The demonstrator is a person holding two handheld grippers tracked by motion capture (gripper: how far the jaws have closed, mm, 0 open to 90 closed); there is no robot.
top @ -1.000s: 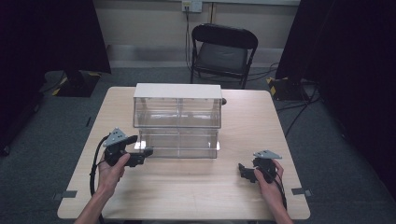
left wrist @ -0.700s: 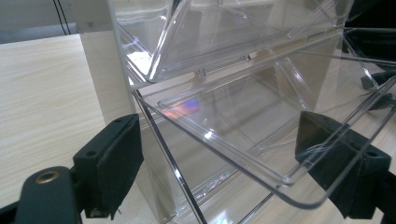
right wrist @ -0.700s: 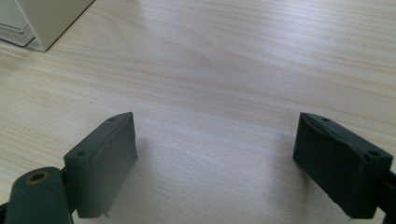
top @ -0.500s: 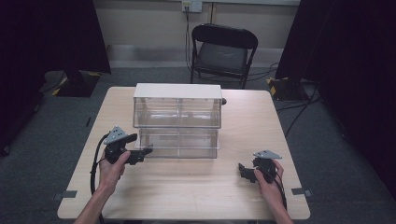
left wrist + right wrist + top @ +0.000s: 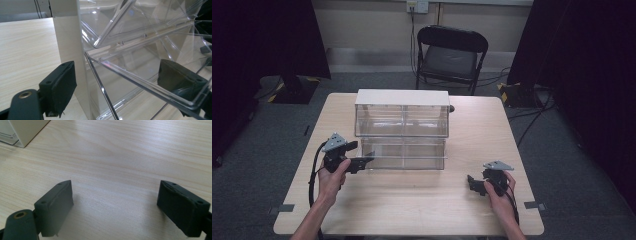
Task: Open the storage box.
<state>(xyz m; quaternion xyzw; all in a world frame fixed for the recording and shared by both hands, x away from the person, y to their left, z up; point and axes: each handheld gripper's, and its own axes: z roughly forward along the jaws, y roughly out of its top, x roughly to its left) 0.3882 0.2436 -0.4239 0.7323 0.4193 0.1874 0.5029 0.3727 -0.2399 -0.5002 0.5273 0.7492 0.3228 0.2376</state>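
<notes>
Tabletop: pale, light-grained wooden tabletop (image 5: 412,200) with rounded corners, matte, with fine straight grain lines that show up close in the right gripper view.

Drawer unit: clear hard-plastic drawer cabinet with a flat cream-white top and side panels (image 5: 402,127), boxy, two tiers high, standing at the middle of the tabletop toward the far edge. The lower clear plastic drawer (image 5: 404,155) stands out toward the person, forward of the upper tier.

Drawer detail: in the left gripper view the glossy transparent drawer walls (image 5: 140,82) show thin straight edges with bright reflections; the cream side panel (image 5: 67,40) is smooth and opaque.

Left gripper: black two-jaw gripper with a grey three-cornered plate (image 5: 362,163), held by the left hand (image 5: 332,177) at the near-left corner of the lower drawer. Its jaws are spread wide, one block-shaped black pad outside the cream panel, the other seen through the clear drawer wall; whether either pad touches is not clear.

Right gripper: matching black gripper (image 5: 473,183) in the right hand (image 5: 499,192), low over bare tabletop, well apart from the cabinet, jaws wide apart and empty.

Chair: black folding metal chair (image 5: 451,55) on grey carpet behind the tabletop.
</notes>
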